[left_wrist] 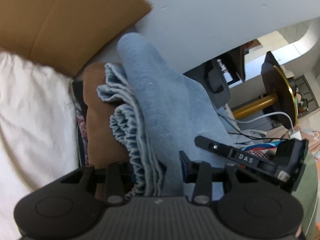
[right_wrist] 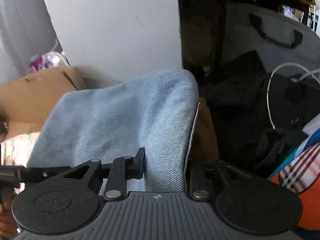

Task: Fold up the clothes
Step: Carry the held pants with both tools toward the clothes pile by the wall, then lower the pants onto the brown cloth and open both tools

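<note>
1. The light blue denim garment with an elastic gathered waistband (left_wrist: 160, 104) is bunched and folded over, held up between both grippers above the other laundry.
2. The left gripper (left_wrist: 158, 172) has its fingers closed on the garment's gathered waistband edge, whose layers fill the gap between them.
3. The right gripper (right_wrist: 166, 166) grips another part of the same denim (right_wrist: 124, 116); its fingers stand fairly narrow, with the cloth pinched between them and its stitched edge running down the right side.
4. Just beside the garment, to its left in the left wrist view, lies a brown cloth (left_wrist: 98, 116), partly under the waistband.
5. Further left of the garment is a white crumpled fabric (left_wrist: 34, 108).
6. Behind the garment sits a brown cardboard box (left_wrist: 66, 20).
7. To the garment's right, a black disc on a gold pole (left_wrist: 278, 94) stands on the floor, with white cables near it.
</note>
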### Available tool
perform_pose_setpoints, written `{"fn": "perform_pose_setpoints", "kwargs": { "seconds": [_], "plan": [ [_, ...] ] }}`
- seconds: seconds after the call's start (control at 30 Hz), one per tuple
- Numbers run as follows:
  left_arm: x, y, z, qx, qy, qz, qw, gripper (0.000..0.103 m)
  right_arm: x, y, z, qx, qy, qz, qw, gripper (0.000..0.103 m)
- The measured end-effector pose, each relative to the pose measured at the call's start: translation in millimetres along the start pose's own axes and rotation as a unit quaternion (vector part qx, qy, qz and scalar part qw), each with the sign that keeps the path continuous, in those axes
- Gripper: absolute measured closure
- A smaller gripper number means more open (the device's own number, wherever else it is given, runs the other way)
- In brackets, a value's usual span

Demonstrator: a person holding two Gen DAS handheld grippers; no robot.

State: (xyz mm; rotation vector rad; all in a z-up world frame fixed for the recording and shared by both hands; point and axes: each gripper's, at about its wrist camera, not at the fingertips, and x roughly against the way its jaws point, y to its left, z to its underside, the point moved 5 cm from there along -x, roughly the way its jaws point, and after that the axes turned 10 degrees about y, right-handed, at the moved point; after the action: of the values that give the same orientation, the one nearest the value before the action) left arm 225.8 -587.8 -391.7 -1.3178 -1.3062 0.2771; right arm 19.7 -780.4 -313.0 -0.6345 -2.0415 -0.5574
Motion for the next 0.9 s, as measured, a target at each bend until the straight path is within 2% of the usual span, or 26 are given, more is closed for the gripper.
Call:
{"fn": "perform_pose_setpoints", "kwargs": {
  "seconds": [0.07, 0.13, 0.27, 0.33, 0.5, 0.73, 0.8, 0.9],
  "plan": [
    [5, -2, -2, -0.013, 0.006, -0.015, 0.9998, 0.051, -3, -5, 4, -0.007, -0.003, -0.005, 1.000, 0.070],
    [13, -9, -4, -0.043, 0.011, -0.043, 0.9981, 0.050, -3, -8, 5, -0.009, -0.006, -0.004, 1.000, 0.068],
    [34, -26, -11, -0.089, 0.011, -0.104, 0.9906, 0.053, -3, -11, 4, -0.028, -0.007, -0.002, 1.000, 0.065],
    [47, -35, -17, -0.105, 0.000, -0.135, 0.9853, 0.057, -3, -12, 5, -0.038, -0.007, 0.001, 0.999, 0.059],
    [65, -73, -30, -0.149, -0.017, -0.158, 0.9759, 0.059, -1, -17, 9, -0.061, -0.016, -0.003, 0.998, 0.059],
    [38, -114, -38, -0.211, 0.010, -0.200, 0.9568, 0.070, 1, -23, 8, -0.104, -0.031, -0.015, 0.994, 0.059],
    [28, -117, -37, -0.222, 0.021, -0.209, 0.9523, 0.074, 0, -23, 8, -0.105, -0.032, -0.013, 0.994, 0.059],
    [12, -114, -37, -0.234, 0.040, -0.234, 0.9430, 0.074, 0, -24, 9, -0.102, -0.033, -0.011, 0.994, 0.059]
  ]
}}
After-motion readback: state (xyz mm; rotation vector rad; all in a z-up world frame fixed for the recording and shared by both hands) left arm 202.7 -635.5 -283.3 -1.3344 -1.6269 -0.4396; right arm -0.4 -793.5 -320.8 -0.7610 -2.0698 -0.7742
